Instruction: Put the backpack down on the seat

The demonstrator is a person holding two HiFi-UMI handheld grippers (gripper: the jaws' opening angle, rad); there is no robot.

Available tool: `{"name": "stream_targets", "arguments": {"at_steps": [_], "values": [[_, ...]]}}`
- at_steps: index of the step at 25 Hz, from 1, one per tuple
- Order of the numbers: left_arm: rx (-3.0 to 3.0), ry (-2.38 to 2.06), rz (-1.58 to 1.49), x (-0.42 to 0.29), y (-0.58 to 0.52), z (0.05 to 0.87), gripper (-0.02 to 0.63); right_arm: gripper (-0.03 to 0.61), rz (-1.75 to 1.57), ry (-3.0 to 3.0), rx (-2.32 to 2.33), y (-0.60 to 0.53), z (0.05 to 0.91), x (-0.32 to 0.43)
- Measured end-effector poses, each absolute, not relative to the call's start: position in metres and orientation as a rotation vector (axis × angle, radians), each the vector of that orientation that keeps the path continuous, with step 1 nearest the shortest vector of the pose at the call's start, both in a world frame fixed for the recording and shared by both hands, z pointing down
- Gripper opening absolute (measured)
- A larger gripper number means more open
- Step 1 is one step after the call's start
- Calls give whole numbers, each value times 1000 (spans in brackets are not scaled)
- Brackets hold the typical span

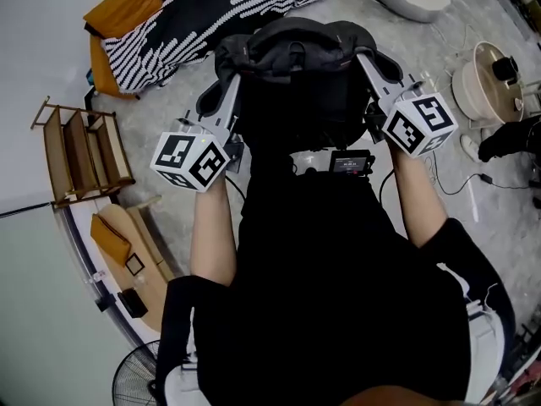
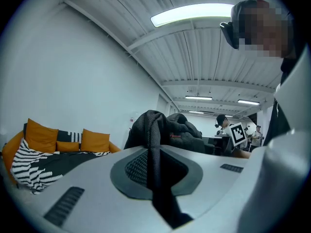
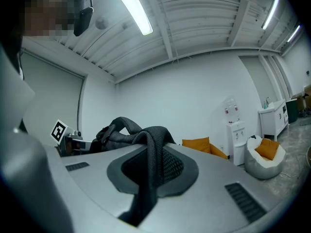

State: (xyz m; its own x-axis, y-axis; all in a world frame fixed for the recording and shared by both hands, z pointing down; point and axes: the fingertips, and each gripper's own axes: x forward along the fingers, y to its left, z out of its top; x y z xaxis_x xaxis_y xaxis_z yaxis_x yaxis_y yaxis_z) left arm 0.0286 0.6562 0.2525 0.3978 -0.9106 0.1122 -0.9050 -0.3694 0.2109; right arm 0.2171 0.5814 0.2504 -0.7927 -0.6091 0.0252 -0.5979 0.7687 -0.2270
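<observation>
Backpack point(image 1: 292, 66), one, tongs point(image 1: 230, 83) point(image 1: 365, 64), two (gripping straps point(image 2: 154, 149), apparently)

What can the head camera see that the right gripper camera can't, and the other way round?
Only the head view: the wooden shelf, the fan and the striped blanket. Only the right gripper view: the ceiling light and the water dispenser. Both: the backpack, held by the right gripper, and the beanbag.
</observation>
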Motion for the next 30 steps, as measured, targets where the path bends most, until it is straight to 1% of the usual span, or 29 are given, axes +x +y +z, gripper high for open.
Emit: {"name": "stream_targets", "arguments": {"at_steps": [9, 15, 21, 30], "values": [[2434, -1542, -15, 12, 604, 266, 37, 44, -333, 2932, -1055, 535, 264, 201], [2463, -1500, -9, -5, 544, 263, 37, 44, -425, 2899, -1063, 480, 263, 187], [2488, -1439, 5, -40, 476, 261, 37, 44, -446, 2876, -1122, 418, 263, 155], [2556, -1406, -47, -83, 388, 247, 37, 44, -379, 2846, -1165, 339, 248, 114]]}}
